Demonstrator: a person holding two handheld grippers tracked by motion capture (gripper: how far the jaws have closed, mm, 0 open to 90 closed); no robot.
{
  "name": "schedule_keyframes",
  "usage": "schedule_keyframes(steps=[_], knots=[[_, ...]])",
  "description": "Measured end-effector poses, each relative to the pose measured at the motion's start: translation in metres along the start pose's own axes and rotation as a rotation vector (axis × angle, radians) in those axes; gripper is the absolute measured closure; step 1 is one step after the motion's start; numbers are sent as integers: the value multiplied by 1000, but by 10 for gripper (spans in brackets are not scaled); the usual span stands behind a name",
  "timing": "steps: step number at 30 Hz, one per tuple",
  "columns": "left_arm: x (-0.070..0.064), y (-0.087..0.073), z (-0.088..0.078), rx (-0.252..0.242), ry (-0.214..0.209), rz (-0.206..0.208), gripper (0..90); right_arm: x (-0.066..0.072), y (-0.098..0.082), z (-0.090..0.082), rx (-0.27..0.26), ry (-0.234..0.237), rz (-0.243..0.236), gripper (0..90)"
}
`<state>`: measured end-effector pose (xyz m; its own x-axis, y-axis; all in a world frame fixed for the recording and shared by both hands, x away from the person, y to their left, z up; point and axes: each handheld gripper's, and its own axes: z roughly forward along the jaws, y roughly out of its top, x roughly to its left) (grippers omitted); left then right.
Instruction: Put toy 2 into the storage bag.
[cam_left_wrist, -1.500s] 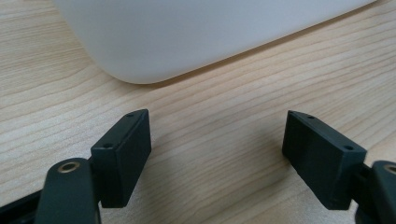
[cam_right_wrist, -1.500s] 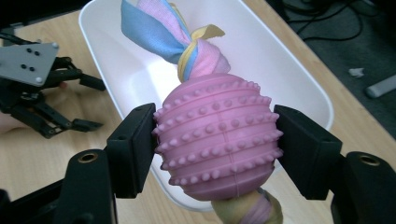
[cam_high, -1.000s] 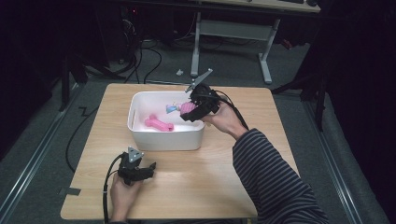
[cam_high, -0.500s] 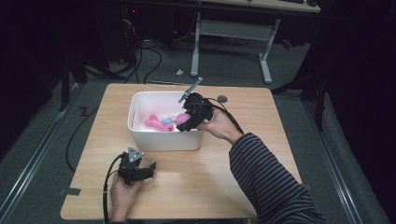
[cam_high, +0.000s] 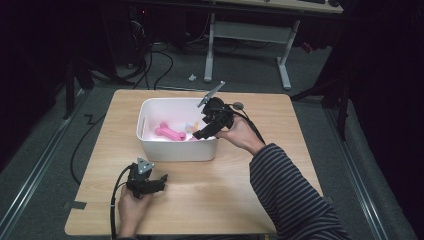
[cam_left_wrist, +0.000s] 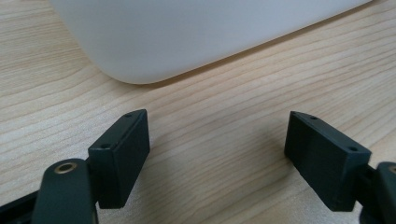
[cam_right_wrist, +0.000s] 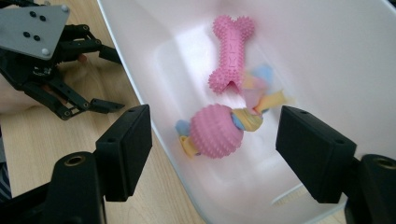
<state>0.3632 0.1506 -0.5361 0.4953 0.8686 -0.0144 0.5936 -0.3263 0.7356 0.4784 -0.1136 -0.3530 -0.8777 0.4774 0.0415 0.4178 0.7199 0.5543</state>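
Wooden table (cam_high: 230, 190) on grey floor (cam_high: 45, 165)

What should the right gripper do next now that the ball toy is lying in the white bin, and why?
Probably lift the right gripper up and out of the white bin. Its jaws have just been opening, and the pink ball toy lies on the bin floor between them untouched, beside the pink bone, so the drop looks done.

Right gripper (cam_high: 200, 131) fingers just opening; left gripper (cam_high: 159, 181) open.
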Motion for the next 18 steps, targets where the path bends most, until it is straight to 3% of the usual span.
schedule_keyframes(steps=[11,14,18], knots=[[0,0,0,0,-1,2,215,1,-30,-28,-122,-55,56,321],[-1,0,0,-1,-1,2,215,0,-39,-38,-151,-124,76,350],[-1,0,0,-1,-1,2,215,0,-50,-51,-197,-158,104,363]])
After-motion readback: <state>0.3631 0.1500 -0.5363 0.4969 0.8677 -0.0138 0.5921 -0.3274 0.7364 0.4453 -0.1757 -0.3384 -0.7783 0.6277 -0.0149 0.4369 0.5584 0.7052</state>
